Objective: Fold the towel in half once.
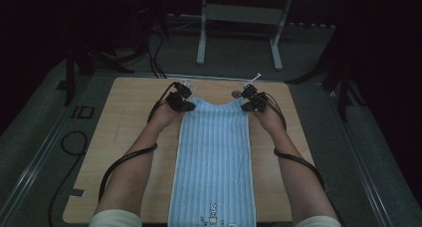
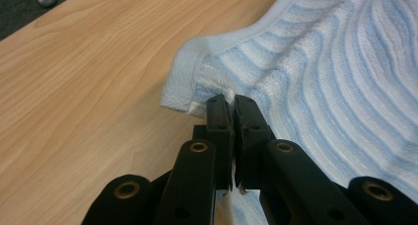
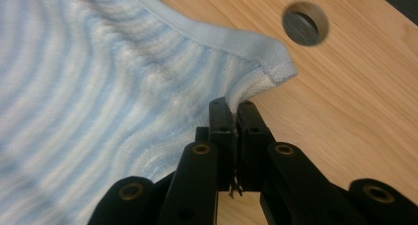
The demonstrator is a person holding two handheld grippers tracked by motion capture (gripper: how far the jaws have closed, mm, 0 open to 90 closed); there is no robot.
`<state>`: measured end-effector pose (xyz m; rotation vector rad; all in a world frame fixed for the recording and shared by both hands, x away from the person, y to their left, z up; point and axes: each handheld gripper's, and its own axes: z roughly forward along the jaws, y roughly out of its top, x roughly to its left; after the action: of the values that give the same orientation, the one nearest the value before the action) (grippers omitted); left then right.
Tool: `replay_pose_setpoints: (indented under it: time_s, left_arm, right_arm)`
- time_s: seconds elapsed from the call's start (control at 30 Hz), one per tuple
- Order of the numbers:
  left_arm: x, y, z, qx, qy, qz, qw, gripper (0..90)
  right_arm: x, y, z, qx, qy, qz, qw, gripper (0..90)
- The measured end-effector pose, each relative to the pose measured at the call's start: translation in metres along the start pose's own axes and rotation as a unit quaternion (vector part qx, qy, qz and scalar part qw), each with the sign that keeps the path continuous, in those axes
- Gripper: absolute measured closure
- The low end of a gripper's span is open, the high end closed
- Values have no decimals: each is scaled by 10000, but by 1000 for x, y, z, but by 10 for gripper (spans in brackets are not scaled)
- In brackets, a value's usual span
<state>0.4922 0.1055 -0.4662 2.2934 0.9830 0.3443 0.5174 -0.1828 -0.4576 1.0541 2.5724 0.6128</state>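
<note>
A blue and white striped towel (image 1: 214,157) lies lengthwise down the middle of the wooden table (image 1: 124,122), its near end hanging over the front edge. My left gripper (image 1: 185,105) is shut on the towel's far left corner (image 2: 190,87), which is pinched between the black jaws and lifted off the wood. My right gripper (image 1: 248,106) is shut on the far right corner (image 3: 266,69) in the same way. The towel's far edge sags between the two raised corners. In the left gripper view the gripper (image 2: 230,102) bites the hem; in the right gripper view the gripper (image 3: 230,105) does likewise.
A round cable hole (image 3: 305,22) sits in the table just beyond the right corner of the towel. Bare wood flanks the towel on both sides. Behind the table stand a white metal frame (image 1: 239,33) and dark stands with cables on the floor.
</note>
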Motion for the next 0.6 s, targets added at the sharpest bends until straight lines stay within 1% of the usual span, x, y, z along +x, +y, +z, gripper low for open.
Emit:
replay_pose_setpoints:
  time_s: [0.03, 0.07, 0.17, 0.23, 0.3, 0.37, 0.4, 0.47, 0.5, 0.53, 0.57, 0.6]
  left_arm:
    - [0, -3, -6, -44, 0, 29, 10000, 873]
    - [0, -4, -7, -57, -23, 21, 10000, 873]
    - [0, -2, -11, -95, 43, 47, 9999, 873]
    - [-1, 3, -11, -110, 152, 60, 9998, 873]
    - [0, 10, -12, -131, 240, 42, 9996, 873]
    - [3, 17, -14, -205, 284, -35, 9994, 873]
    - [5, 21, -16, -242, 346, -37, 9991, 872]
    - [8, 30, -22, -340, 365, -118, 9987, 872]
    - [9, 35, -25, -368, 462, -74, 9982, 872]
    - [10, 40, -29, -378, 522, -78, 9979, 873]
    - [11, 44, -33, -417, 534, -120, 9976, 872]
    - [12, 48, -37, -476, 609, -74, 9970, 872]
  right_arm:
    - [1, -2, -3, -51, 23, -30, 10000, 872]
    - [5, -6, -7, -106, 66, -143, 9998, 872]
    - [9, -8, -9, -66, -6, -321, 9995, 871]
    - [8, -3, -11, -13, -97, -375, 9993, 871]
    - [6, 5, -16, -14, -249, -359, 9990, 872]
    - [1, 13, -21, -12, -339, -312, 9989, 872]
    - [-2, 18, -24, -28, -371, -302, 9989, 871]
    - [-8, 26, -31, -88, -418, -218, 9989, 871]
    - [-11, 31, -34, -105, -478, -228, 9985, 871]
    - [-14, 35, -37, -143, -476, -183, 9986, 871]
    - [-16, 39, -42, -214, -492, -161, 9984, 871]
    - [-18, 42, -46, -279, -548, -180, 9979, 871]
